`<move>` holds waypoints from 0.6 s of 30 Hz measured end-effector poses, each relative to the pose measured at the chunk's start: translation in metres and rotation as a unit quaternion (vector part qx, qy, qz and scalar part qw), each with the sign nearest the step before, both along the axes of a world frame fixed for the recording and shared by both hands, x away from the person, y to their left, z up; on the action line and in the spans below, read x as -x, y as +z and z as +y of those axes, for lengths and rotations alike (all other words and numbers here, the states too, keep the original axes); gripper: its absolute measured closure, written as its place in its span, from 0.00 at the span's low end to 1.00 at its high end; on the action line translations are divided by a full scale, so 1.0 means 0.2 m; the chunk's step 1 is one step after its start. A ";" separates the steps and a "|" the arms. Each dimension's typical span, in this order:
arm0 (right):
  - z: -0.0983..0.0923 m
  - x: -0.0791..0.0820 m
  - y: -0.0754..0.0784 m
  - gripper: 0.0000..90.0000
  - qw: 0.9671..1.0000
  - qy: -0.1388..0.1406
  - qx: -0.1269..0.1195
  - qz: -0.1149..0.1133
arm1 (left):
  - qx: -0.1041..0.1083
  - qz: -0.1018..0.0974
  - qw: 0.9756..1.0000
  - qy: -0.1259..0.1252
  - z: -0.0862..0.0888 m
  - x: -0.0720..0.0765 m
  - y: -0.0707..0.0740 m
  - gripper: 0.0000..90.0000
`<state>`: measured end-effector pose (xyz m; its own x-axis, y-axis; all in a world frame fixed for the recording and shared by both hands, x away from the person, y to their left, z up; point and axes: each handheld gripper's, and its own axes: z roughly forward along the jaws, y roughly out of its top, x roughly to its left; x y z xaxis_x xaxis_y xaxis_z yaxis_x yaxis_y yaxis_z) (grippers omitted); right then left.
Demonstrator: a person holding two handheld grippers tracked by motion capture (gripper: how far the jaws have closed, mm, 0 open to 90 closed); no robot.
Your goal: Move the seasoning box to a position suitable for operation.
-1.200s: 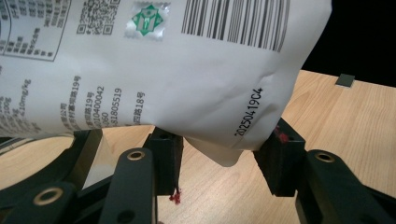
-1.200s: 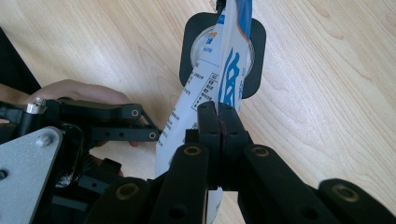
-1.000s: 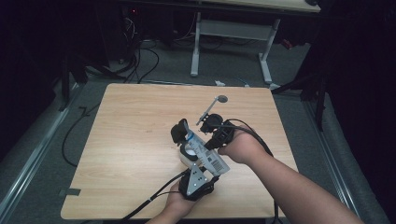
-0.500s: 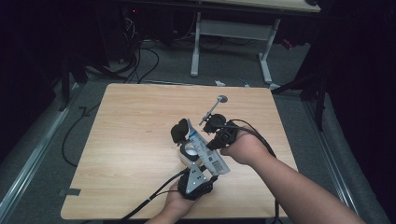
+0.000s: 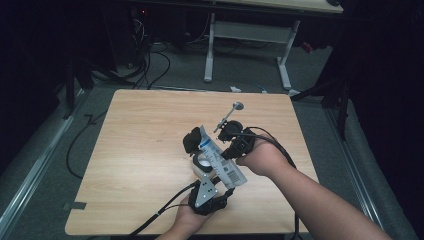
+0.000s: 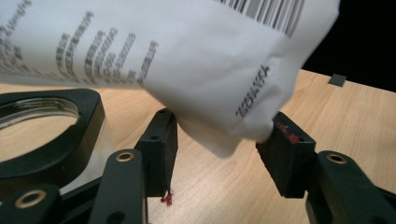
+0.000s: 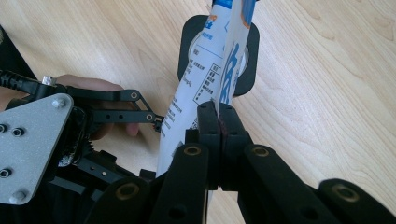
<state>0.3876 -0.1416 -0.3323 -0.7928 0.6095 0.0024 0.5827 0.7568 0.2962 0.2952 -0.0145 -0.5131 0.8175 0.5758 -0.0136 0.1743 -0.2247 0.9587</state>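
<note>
Packet (image 5: 220,160) pinched in right tongs (image 7: 218,122), bottom corner between parted left tongs (image 6: 217,154).

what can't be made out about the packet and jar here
- Printed packet, left gripper view: small text blurred, its top cut by the frame edge.
- Jar contents, high view: packet and claws cover it.
- Metal spoon-like tool, high view: too small to identify.

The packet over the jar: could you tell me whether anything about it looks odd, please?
Its bottom corner is crumpled. The packet sags between the left gripper's jaws, which have just been opening, while the right gripper pinches its edge.
</note>
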 end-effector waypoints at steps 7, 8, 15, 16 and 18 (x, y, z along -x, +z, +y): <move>-0.01 0.00 0.01 1.00 1.000 0.000 -0.002 -0.005 | 0.002 0.008 1.000 -0.003 0.02 0.01 -0.02 0.52; -0.01 0.00 0.01 1.00 1.000 0.000 -0.002 -0.005 | 0.003 0.009 1.000 -0.003 0.03 0.01 -0.02 0.52; 0.00 0.00 0.00 1.00 1.000 -0.002 -0.003 0.001 | 0.005 0.010 1.000 0.001 0.07 0.01 -0.02 0.51; 0.00 -0.01 -0.01 1.00 1.000 0.001 -0.003 0.000 | 0.005 0.010 1.000 0.002 0.08 0.02 -0.02 0.51; 0.00 -0.01 -0.01 1.00 1.000 -0.002 -0.001 0.001 | 0.007 0.011 1.000 0.003 0.09 0.02 -0.02 0.51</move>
<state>0.3888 -0.1424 -0.3336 -0.7902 0.6128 0.0057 0.5865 0.7535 0.2972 0.2919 0.0035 -0.5178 0.8129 0.5810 -0.0399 0.1977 -0.2110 0.9573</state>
